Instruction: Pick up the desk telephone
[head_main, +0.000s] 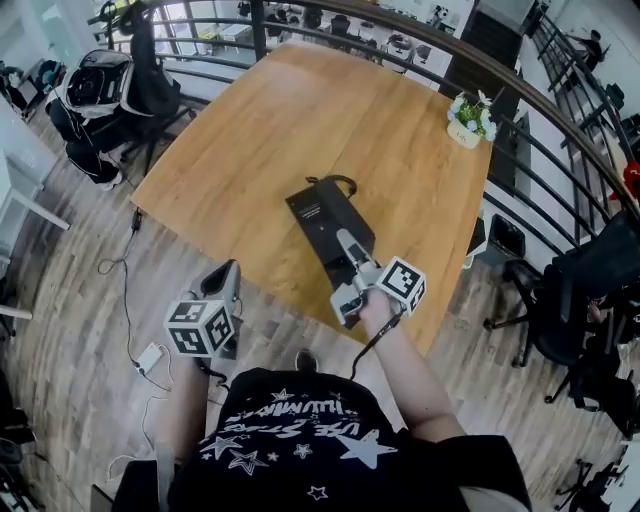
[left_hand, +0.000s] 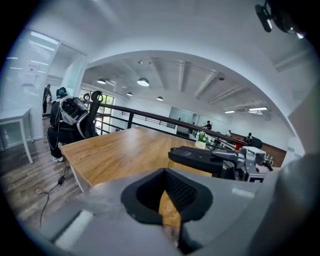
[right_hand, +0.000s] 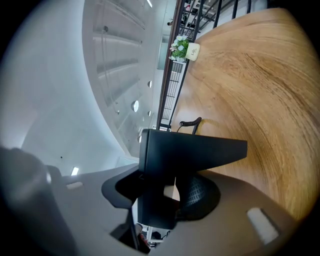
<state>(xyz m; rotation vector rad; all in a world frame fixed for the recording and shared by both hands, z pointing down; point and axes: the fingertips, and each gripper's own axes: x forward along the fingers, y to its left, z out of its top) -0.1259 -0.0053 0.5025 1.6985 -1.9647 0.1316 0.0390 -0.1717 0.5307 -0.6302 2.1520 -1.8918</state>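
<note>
Your right gripper (head_main: 350, 255) is clamped on the near end of the oblong black desk telephone (head_main: 318, 215), which lies lengthwise away from you; your left gripper (head_main: 228, 275) hangs aside, slightly apart and empty.

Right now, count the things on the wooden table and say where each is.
2. The desk telephone lies at the near edge of the table; the small potted plant stands by its far right edge. Nothing seems hidden.

The near end of the desk telephone (head_main: 322, 218) lies hidden beneath the right gripper (head_main: 352, 268); the coiled cord (right_hand: 192, 124) vanishes behind the body, seemingly tucked under it.
</note>
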